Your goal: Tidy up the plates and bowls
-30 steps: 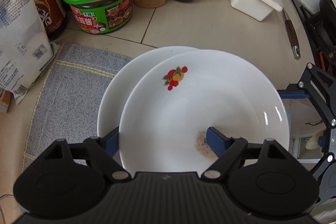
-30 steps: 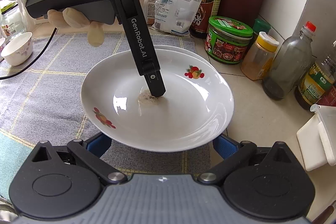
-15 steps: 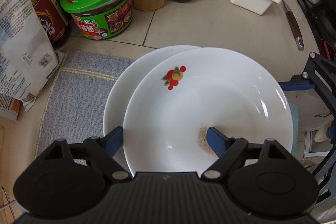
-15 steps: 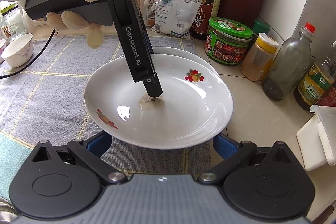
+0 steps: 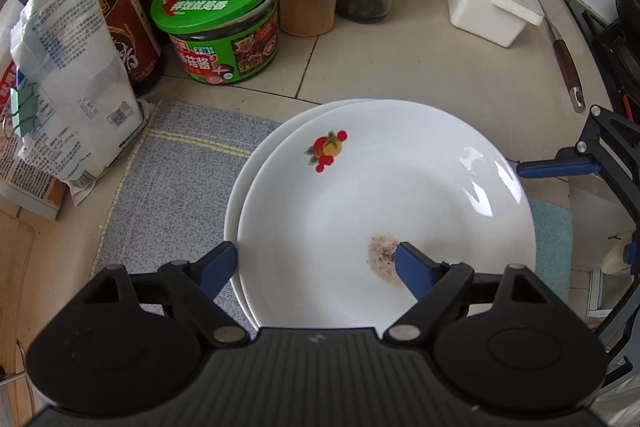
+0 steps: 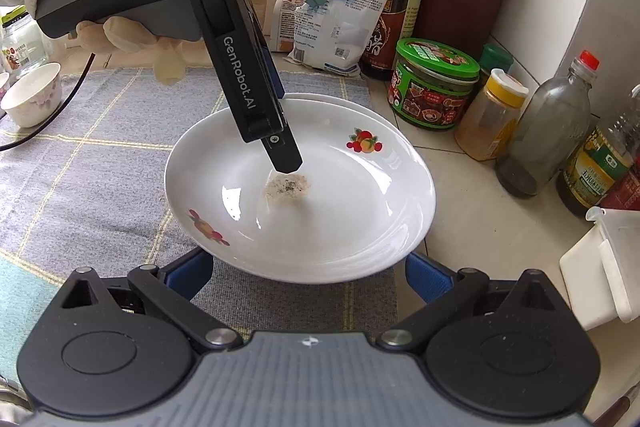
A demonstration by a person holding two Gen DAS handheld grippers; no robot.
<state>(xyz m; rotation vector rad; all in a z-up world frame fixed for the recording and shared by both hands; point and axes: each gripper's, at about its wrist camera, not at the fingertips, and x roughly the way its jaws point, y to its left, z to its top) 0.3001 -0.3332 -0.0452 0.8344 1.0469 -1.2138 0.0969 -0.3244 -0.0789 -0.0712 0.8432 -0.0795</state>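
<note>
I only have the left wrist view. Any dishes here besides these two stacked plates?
Observer: Yes, a small white bowl stands on the cloth's far left edge.
Operator: Where's the right gripper?
Observer: The right gripper is open, its fingers flanking the top plate's near rim; I see no contact.
Operator: Is my inner finger touching the plate?
Observer: The left gripper has just been opening with the rim between its jaws; its inner finger looks lifted just above the stain.
</note>
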